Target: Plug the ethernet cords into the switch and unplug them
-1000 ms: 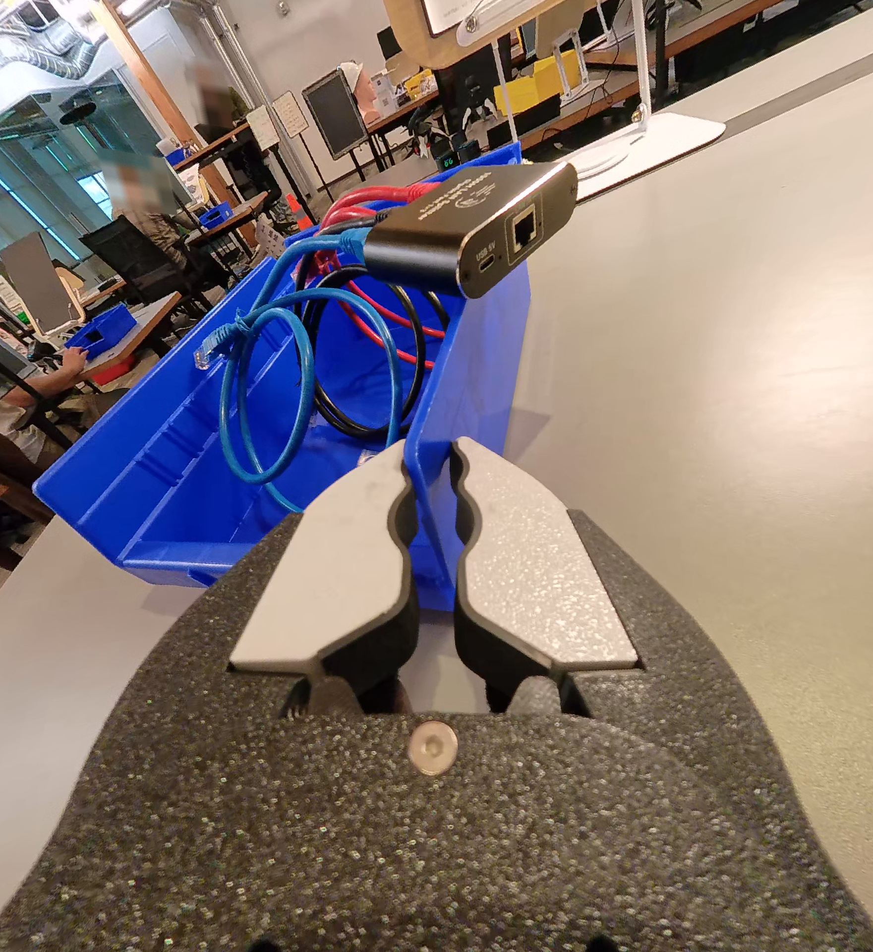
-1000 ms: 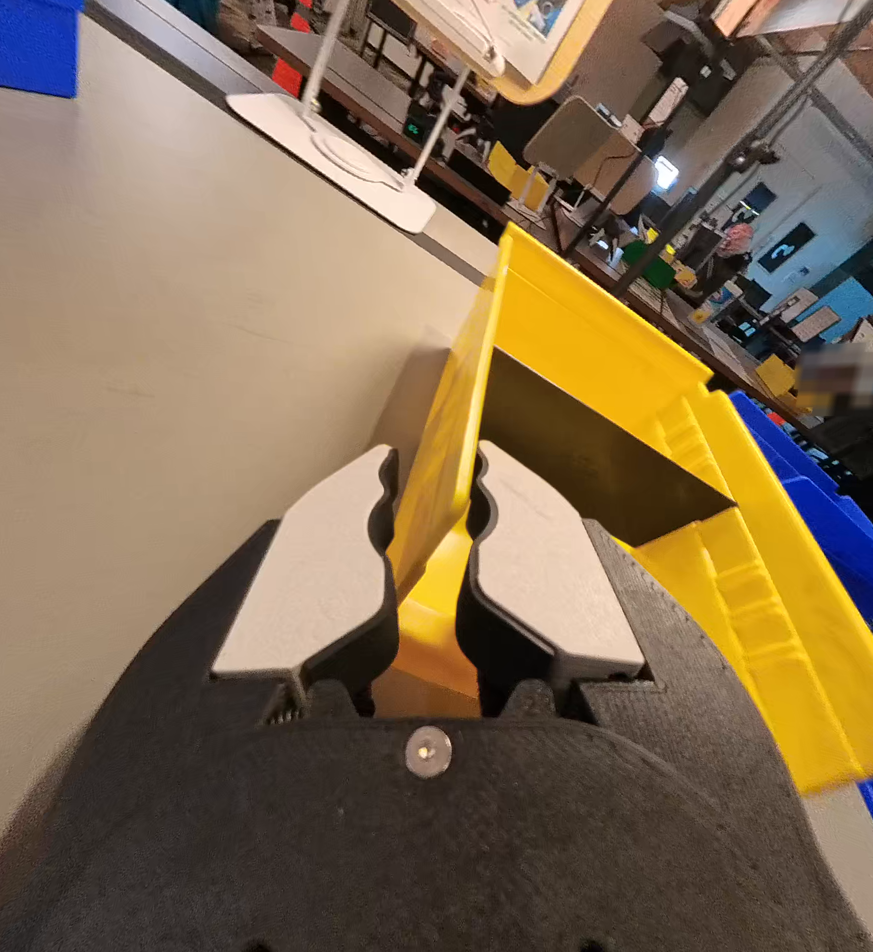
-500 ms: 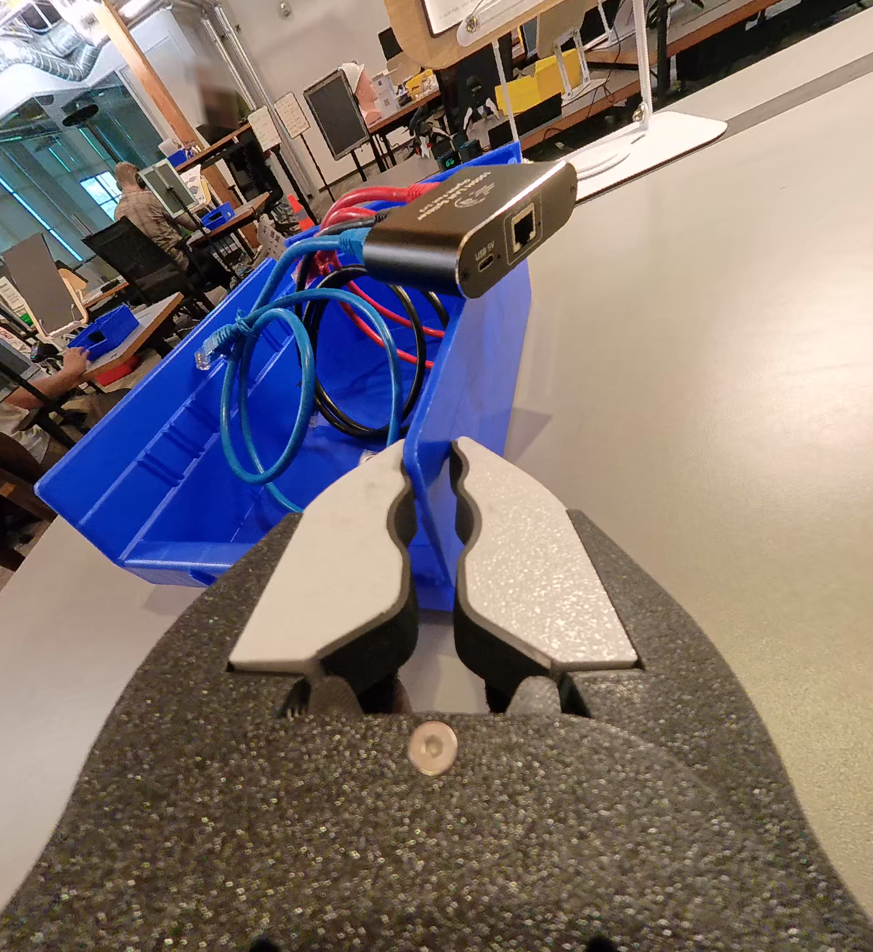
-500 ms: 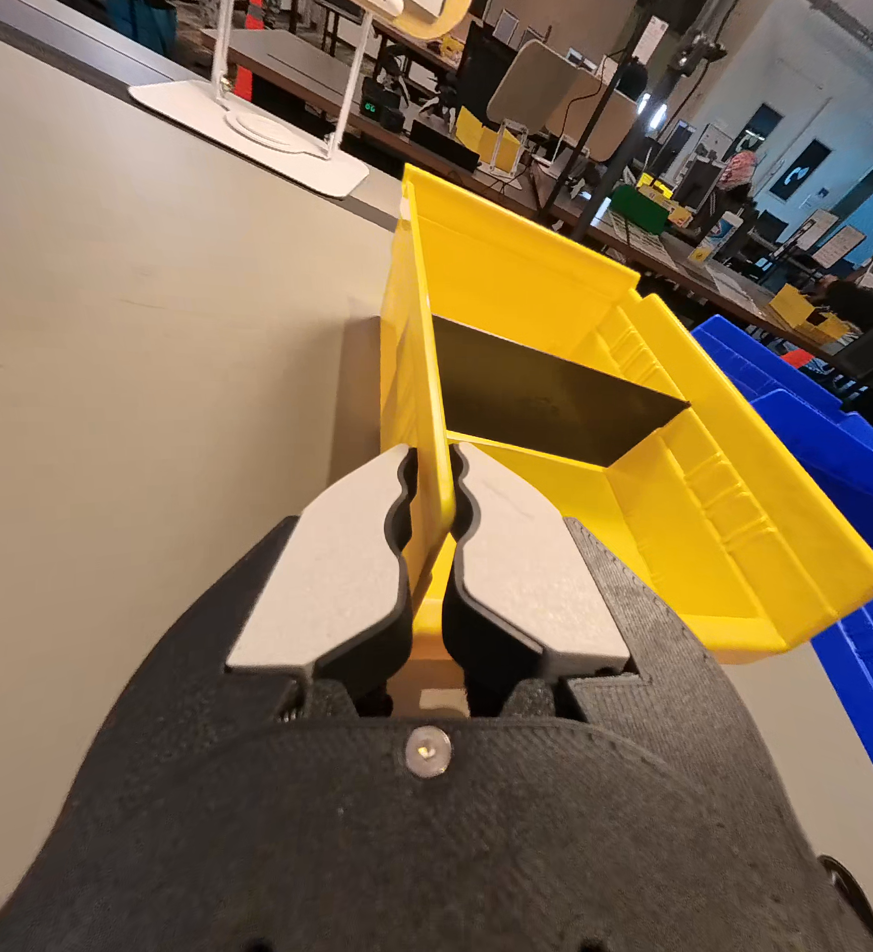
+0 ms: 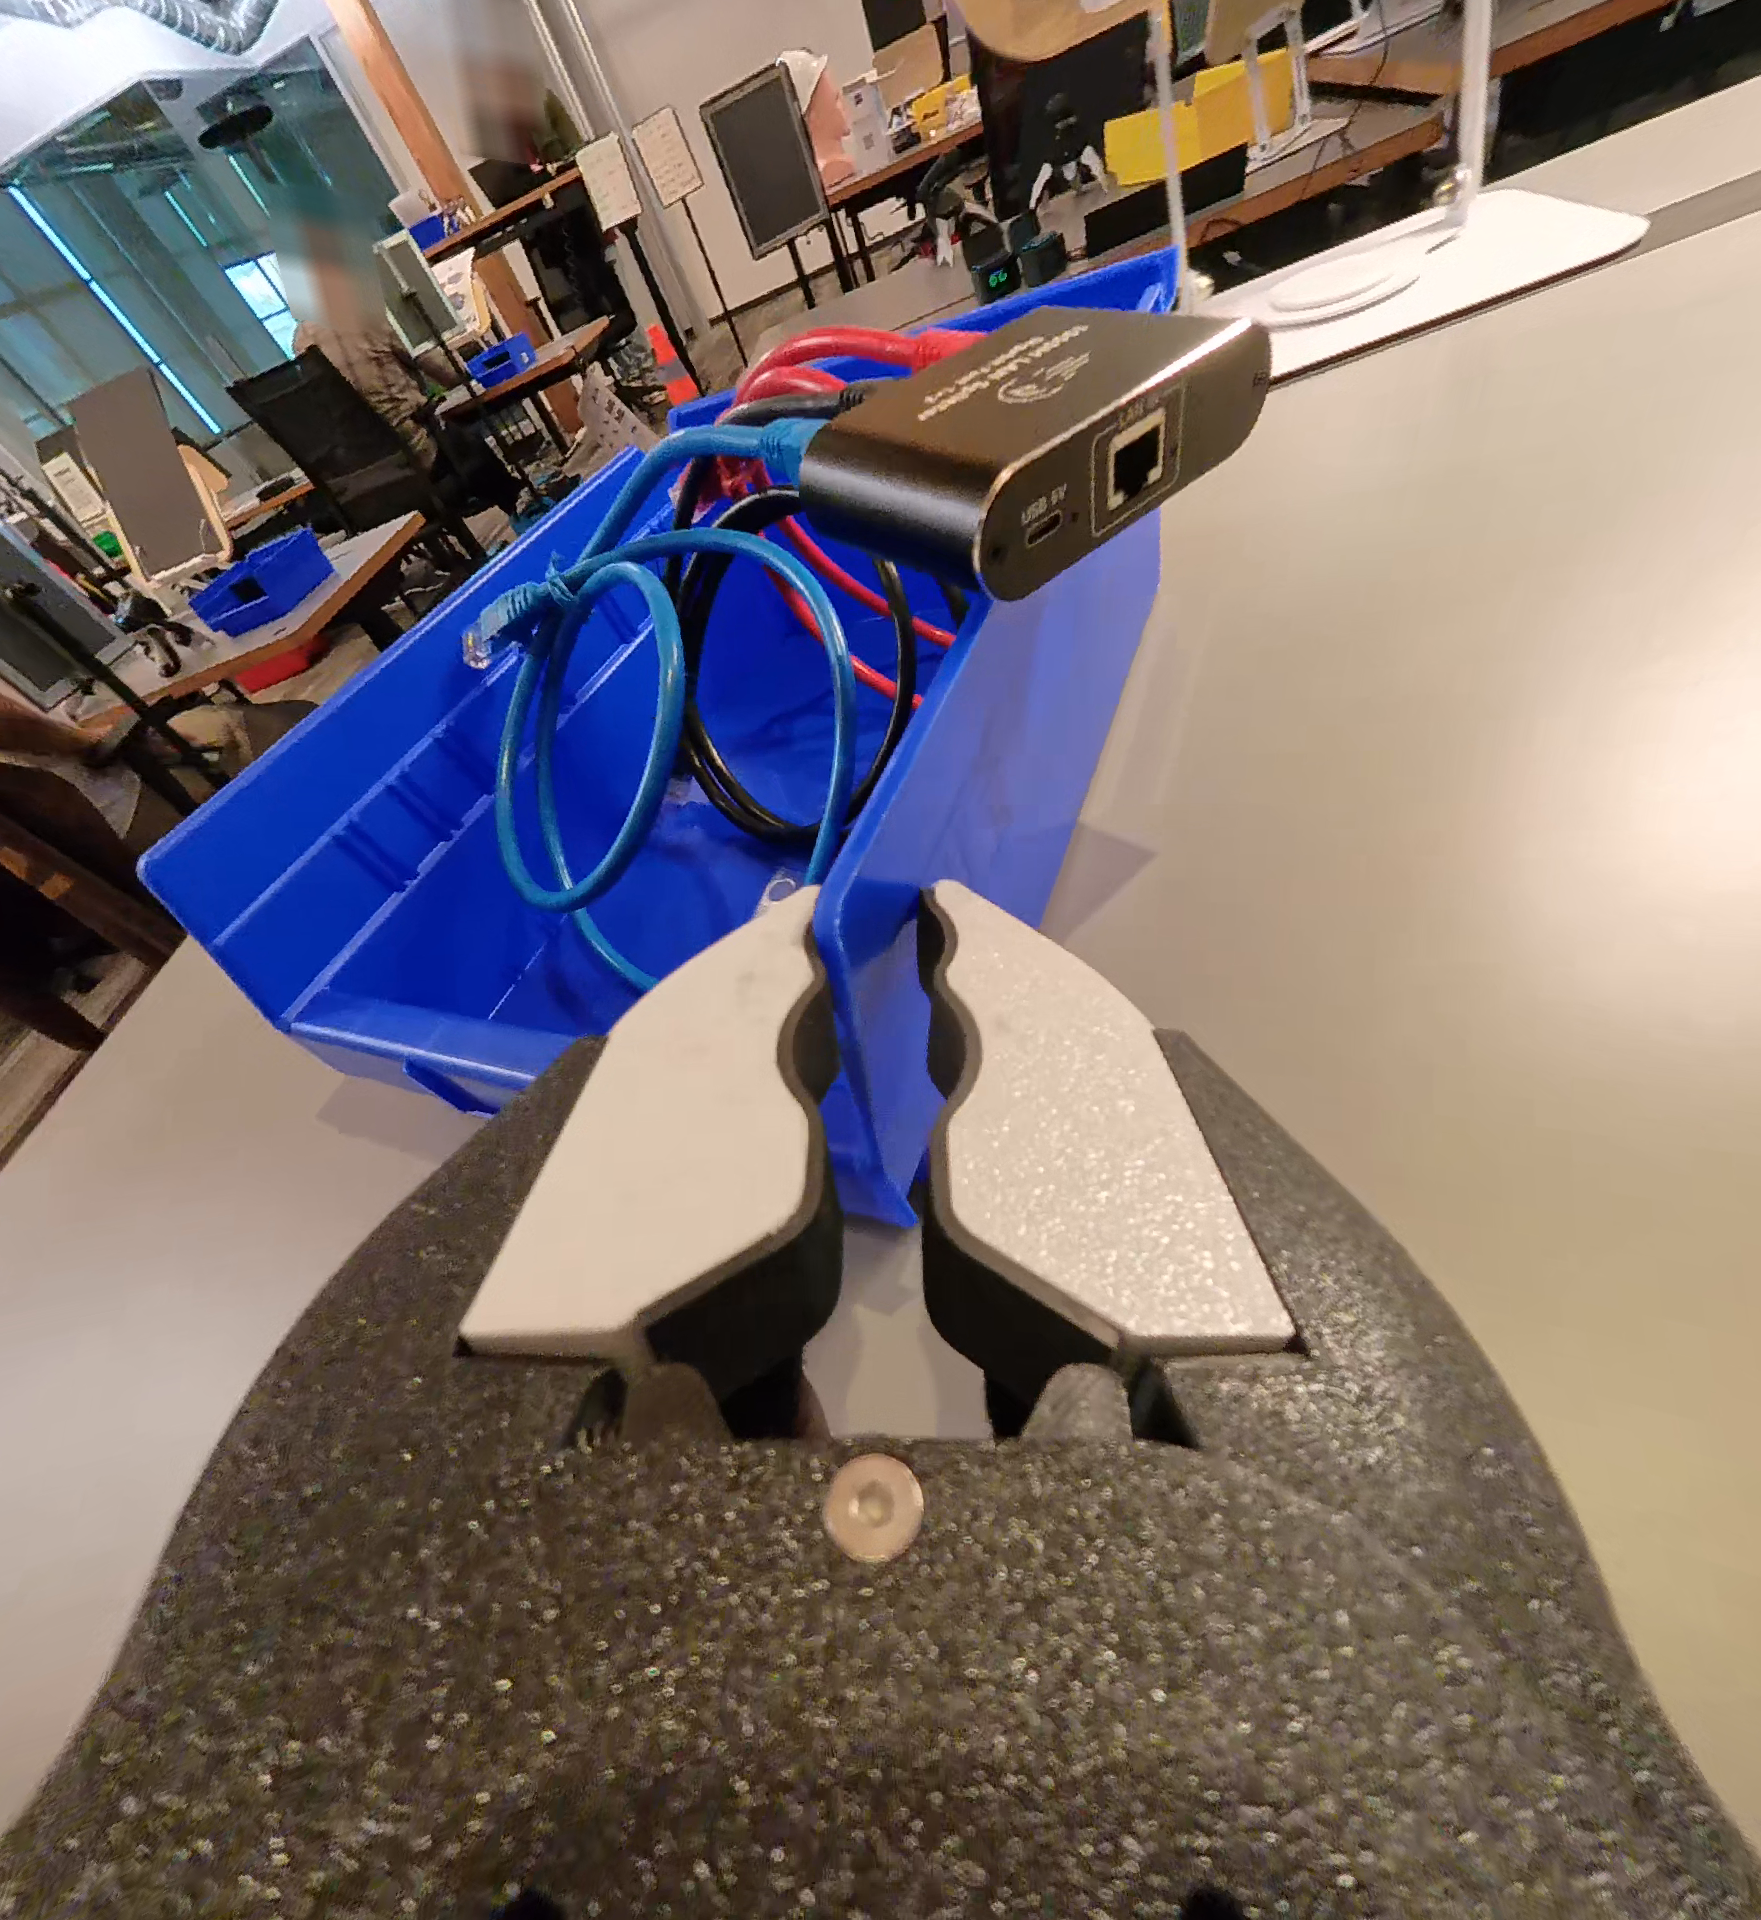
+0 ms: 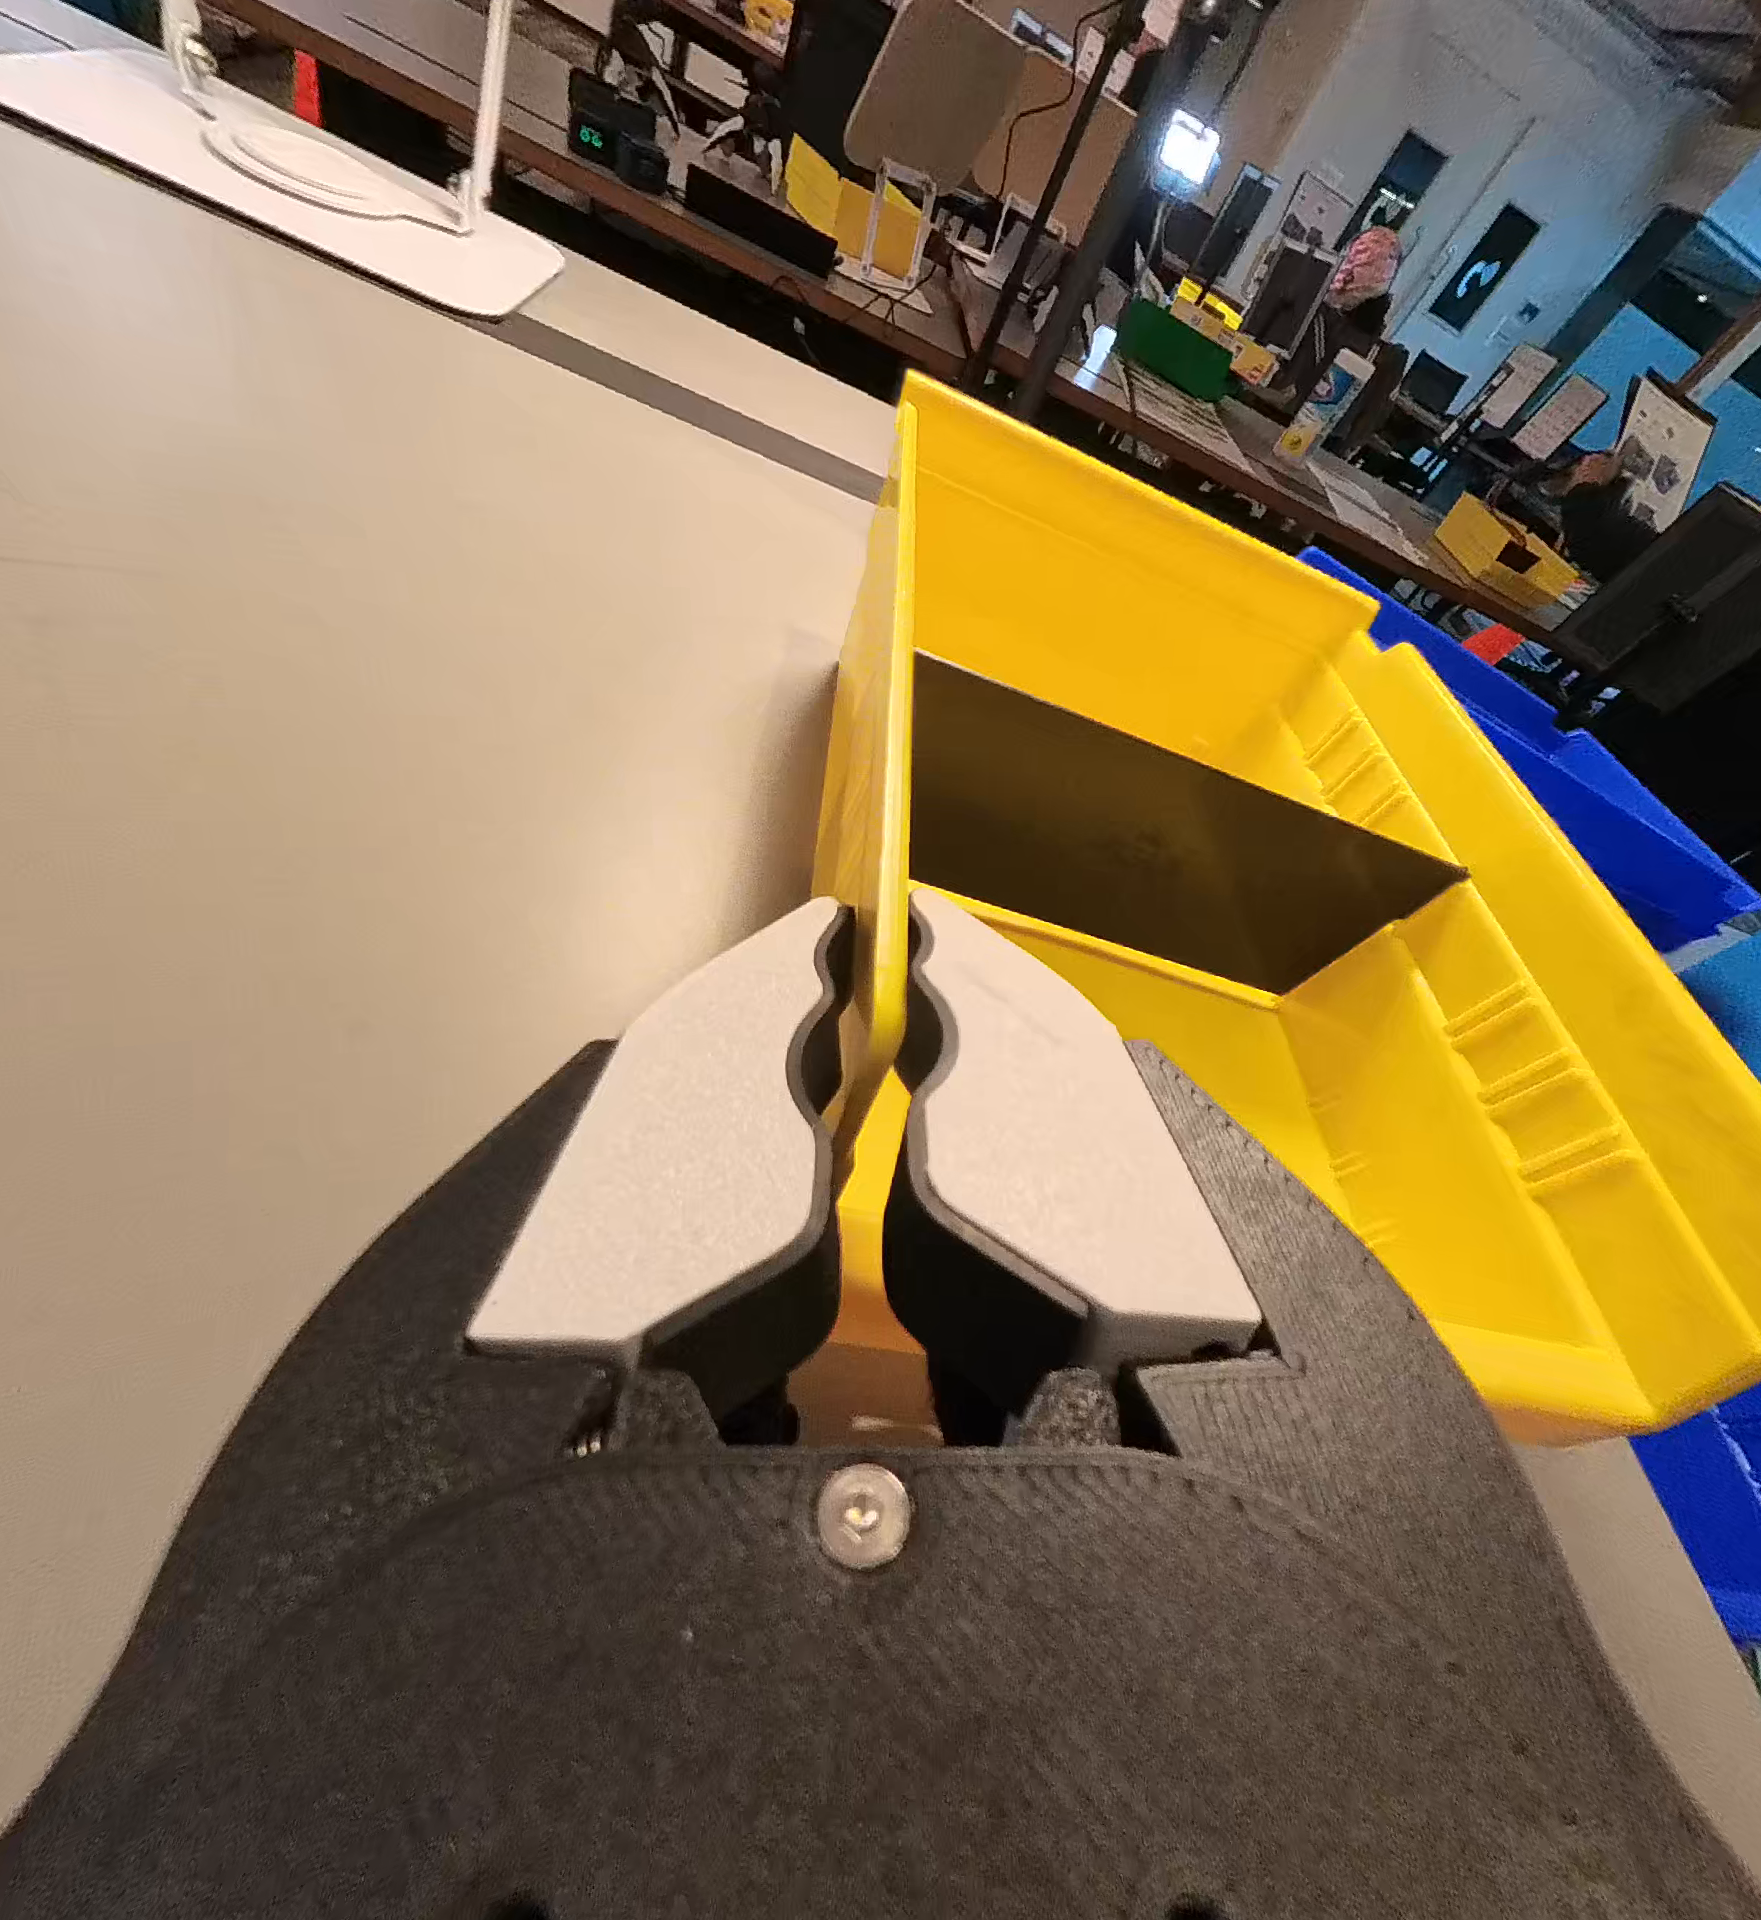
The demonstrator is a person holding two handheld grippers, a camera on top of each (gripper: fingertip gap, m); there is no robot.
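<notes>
A black switch (image 5: 1032, 447) is perched on the right wall of a blue bin (image 5: 356, 894), with blue (image 5: 668, 727), red (image 5: 834, 358) and black cords (image 5: 751, 800) plugged in and coiled inside. That wall is pinched by the left gripper (image 5: 871, 925) fingers. A yellow bin (image 6: 1375, 935) wall is pinched by the right gripper (image 6: 876, 925) fingers. Both bins are set on a grey tabletop (image 5: 1478, 831).
</notes>
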